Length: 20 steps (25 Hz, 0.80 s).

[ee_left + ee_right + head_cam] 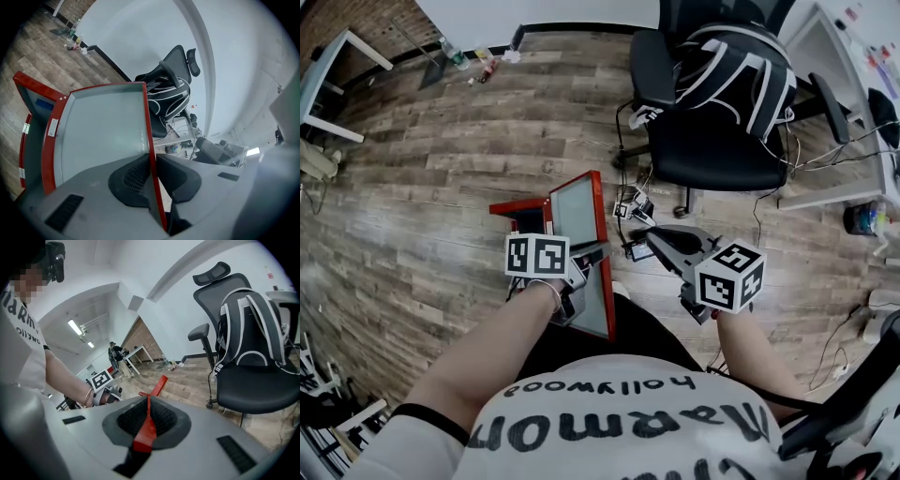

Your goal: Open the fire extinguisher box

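The red fire extinguisher box (517,208) stands on the wooden floor with its glass-paned door (577,216) swung out toward me. My left gripper (592,253) is shut on the door's red free edge. In the left gripper view that edge (151,140) runs straight down between the pads of the left gripper (152,158), with the pane (103,131) to its left. My right gripper (642,246) hovers just right of the door, pointing at it. Its jaws are shut on a thin red strip (144,432) in the right gripper view, tips at the right gripper (148,400).
A black office chair (722,141) with a black-and-white backpack (741,66) stands behind and to the right. Cables and small parts (633,208) lie on the floor by the box. A white desk (853,112) is at the right, a table (328,84) at the far left.
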Tool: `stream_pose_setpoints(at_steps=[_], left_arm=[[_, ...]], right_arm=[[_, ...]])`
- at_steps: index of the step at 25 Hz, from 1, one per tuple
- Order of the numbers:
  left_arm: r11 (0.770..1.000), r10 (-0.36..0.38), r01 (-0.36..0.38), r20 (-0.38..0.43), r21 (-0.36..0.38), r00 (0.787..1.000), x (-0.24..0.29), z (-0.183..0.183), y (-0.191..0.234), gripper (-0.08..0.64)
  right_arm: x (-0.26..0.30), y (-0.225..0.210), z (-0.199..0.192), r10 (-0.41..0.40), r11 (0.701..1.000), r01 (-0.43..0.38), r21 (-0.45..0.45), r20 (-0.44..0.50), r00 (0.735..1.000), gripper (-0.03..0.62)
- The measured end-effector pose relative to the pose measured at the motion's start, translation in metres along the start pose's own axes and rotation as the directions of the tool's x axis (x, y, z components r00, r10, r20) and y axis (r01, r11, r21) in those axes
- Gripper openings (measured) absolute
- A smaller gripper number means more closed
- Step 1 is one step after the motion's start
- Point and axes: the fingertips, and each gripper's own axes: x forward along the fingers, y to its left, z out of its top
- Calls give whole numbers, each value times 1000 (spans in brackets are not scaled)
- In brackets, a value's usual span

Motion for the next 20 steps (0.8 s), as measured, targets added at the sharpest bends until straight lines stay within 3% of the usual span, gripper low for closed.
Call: stream_pose_setpoints(at_steps=[11, 20], left_arm=[[1000, 8, -8, -16, 10, 1000, 11, -1, 2, 43], [998, 28, -27, -21, 64, 999, 18, -3, 3, 43]], right_arm=[[4, -8, -4, 8, 1000, -8, 0, -12, 1000, 23], [6, -14, -8, 10, 1000, -10, 4, -19, 1000, 23]])
